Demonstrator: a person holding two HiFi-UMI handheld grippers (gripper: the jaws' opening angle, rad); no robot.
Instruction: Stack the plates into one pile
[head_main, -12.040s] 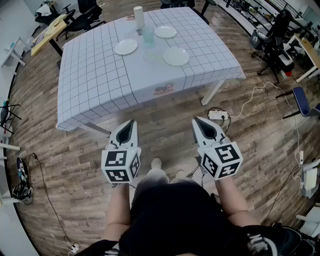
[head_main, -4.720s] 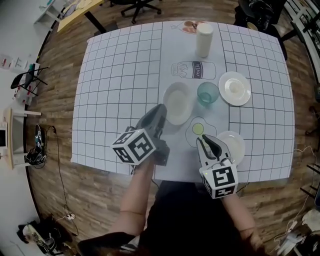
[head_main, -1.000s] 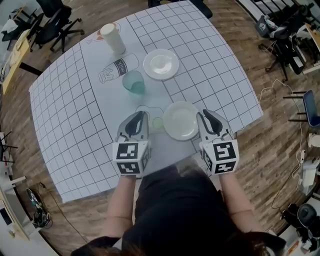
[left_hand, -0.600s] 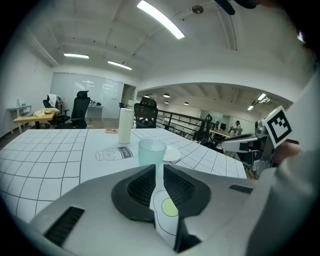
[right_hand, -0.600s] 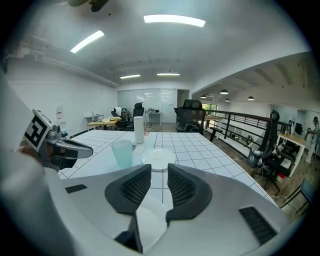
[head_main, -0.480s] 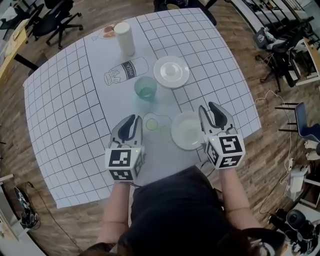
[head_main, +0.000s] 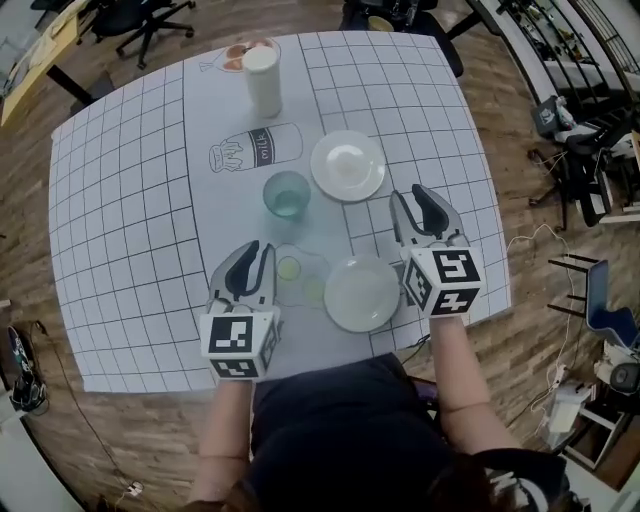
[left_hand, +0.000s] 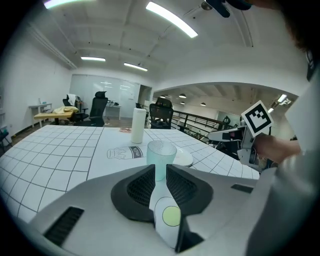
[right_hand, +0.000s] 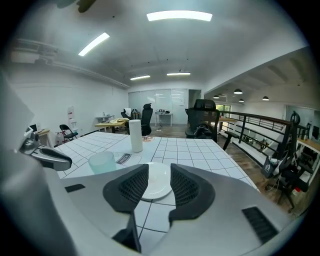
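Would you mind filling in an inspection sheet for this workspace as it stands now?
Surface: table under gridded cloth, printed pictures on it.
Job's things: near plate by the front edge; far plate apart from it, not yet stacked.
Clutter: green cup; white tumbler.
Grippers: left gripper and right gripper both open, jaws just been opening, nothing between them.
Cables: white cable on the floor, right.
Surroundings: wood floor, office chairs.

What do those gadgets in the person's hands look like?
Two matching light grey plastic tools. The left gripper and the right gripper each taper into two curved jaws lined with black ribbed pads. Behind each sits a white cube printed with black square markers. No cables show. The person wears a dark top with the forearms uncovered.
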